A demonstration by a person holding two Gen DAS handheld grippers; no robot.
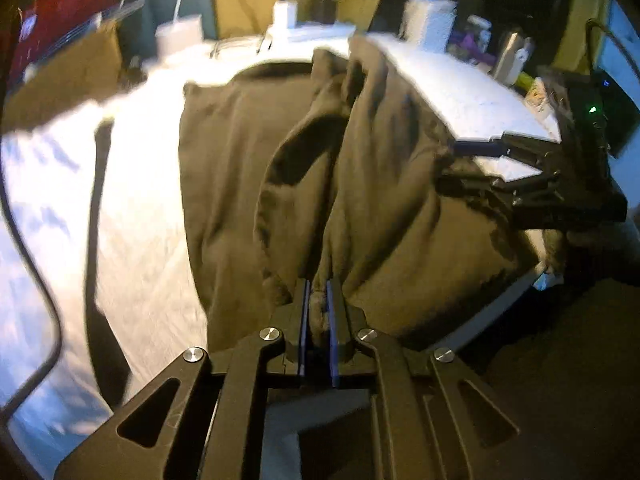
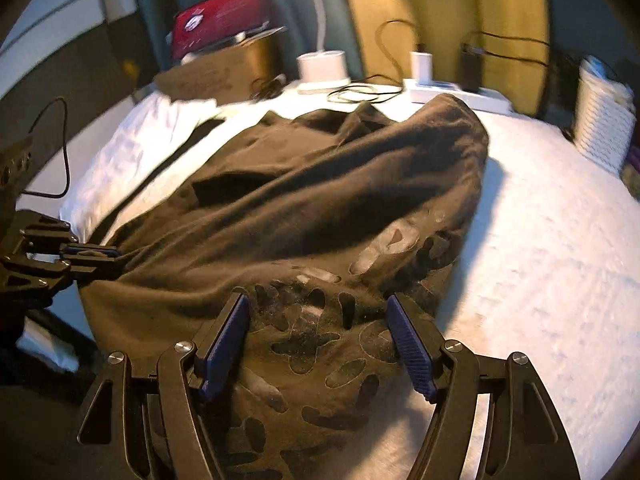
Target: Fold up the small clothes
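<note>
One dark garment [image 1: 384,184], two grippers.

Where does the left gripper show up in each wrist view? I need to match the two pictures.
Left wrist view: left gripper at bottom centre, jaws shut on a bunched fold of the dark garment.
Right wrist view: left gripper at the left edge, gripping the garment's edge.
Shared landmark: the white lamp base at the table's far side.

Matt brown cloth garment [image 2: 304,200] (cracked, worn print) lies on a white, faintly pebbled tabletop [image 2: 540,260].
</note>
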